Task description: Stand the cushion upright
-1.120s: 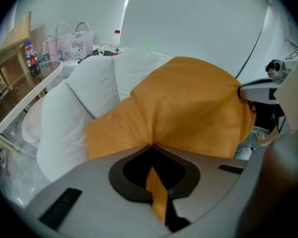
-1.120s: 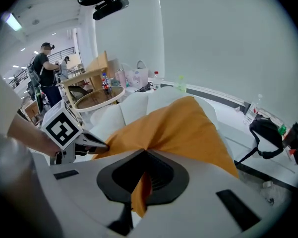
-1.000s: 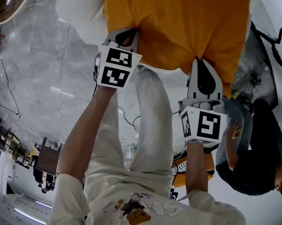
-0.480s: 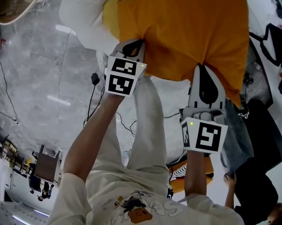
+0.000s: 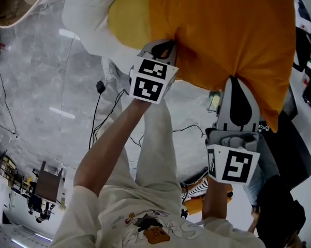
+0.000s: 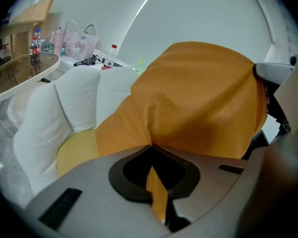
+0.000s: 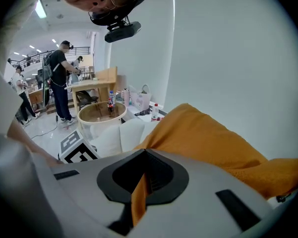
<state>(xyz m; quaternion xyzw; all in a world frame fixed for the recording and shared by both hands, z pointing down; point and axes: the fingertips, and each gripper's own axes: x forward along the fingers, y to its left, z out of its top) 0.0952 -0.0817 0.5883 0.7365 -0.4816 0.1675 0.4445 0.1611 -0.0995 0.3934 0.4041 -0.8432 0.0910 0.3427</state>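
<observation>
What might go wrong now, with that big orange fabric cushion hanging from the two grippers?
1. The left gripper and right gripper each pinch only a thin fold of fabric at the edge of the orange fabric cushion; a fold may slip free and the cushion drop.
2. The cushion looks soft and sags, so set against the white padded sofa it may flop over instead of standing.

Cushion (image 5: 227, 35) top cut off, bottle (image 6: 35, 43) label too small

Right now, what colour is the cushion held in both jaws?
The cushion is plain orange, no pattern; clearest in the head view.
</observation>
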